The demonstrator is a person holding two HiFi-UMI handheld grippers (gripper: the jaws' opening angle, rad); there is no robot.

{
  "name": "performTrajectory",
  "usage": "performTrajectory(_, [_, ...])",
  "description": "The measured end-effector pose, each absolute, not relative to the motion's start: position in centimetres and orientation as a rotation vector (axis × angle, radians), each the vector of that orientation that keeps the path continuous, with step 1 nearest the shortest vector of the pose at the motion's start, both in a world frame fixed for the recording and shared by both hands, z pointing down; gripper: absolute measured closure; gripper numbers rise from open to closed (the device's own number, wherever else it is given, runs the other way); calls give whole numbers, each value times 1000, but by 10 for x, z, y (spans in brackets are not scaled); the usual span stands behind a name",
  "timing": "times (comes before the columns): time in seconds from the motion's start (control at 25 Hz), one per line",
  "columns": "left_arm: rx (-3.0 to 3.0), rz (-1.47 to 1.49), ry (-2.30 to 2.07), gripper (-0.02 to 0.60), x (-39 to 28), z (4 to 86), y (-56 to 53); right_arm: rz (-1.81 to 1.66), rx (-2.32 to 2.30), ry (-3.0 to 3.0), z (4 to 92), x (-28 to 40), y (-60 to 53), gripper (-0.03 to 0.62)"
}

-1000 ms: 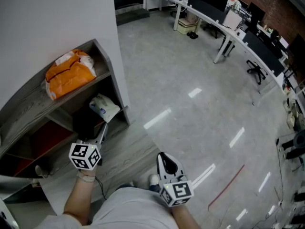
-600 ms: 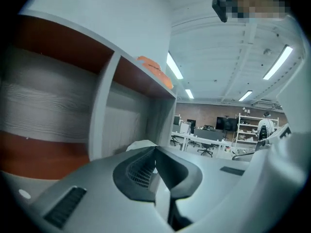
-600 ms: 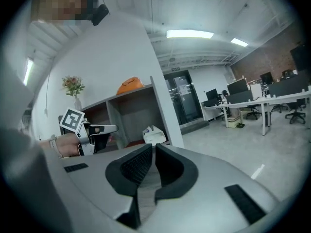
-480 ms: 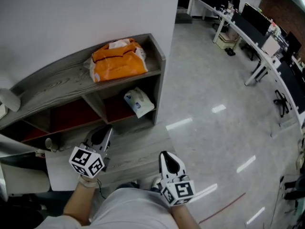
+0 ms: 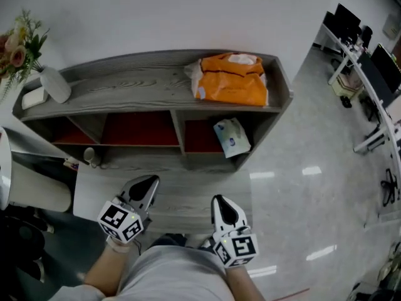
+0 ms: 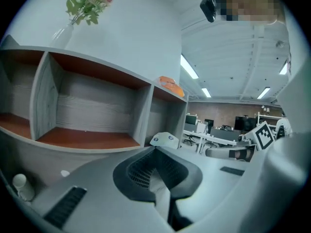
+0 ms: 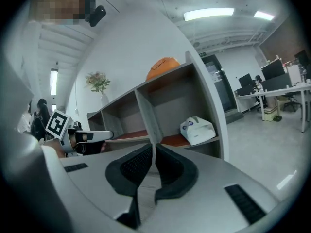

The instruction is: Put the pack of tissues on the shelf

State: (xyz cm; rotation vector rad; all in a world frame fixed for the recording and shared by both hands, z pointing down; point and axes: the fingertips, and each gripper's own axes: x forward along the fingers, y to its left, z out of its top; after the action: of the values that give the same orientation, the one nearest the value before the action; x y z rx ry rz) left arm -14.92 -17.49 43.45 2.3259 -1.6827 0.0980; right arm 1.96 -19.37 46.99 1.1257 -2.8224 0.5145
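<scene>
The left gripper (image 5: 144,187) had drawn back from the shelf (image 5: 156,83) with jaws now together and empty, like the right gripper (image 5: 224,207), leaving the pack of tissues (image 5: 232,138) in its lower right compartment, so the task looked done.

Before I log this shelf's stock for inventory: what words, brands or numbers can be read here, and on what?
No text is legible anywhere.
White soft pack of tissues with blue print: print too small and blurred to read.
Orange plastic bag with a white patch: nothing readable.
Black-and-white marker cubes: square patterns only, no letters.
</scene>
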Motion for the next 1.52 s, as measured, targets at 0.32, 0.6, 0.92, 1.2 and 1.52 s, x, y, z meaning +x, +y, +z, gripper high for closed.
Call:
performTrajectory(0.32, [2167,93,-1814,566,-184,450,-127,513,848,-2882,474,-39,-179,563])
performTrajectory(0.6, [2113,73,-1826,566,-193,463,-108,500,715,-2889,480,-69,-170,563])
performTrajectory(0.92, [2093,61,-1796,566,-187,475,-103,473,647,-2888,479,-80,-166,563])
performTrajectory(1.2, [2102,59,-1773,566,-178,478,-102,406,640,-2864,479,-79,-161,563])
performTrajectory(1.52, [2124,62,-1764,566,-176,475,-100,423,698,-2867,475,-67,-161,563])
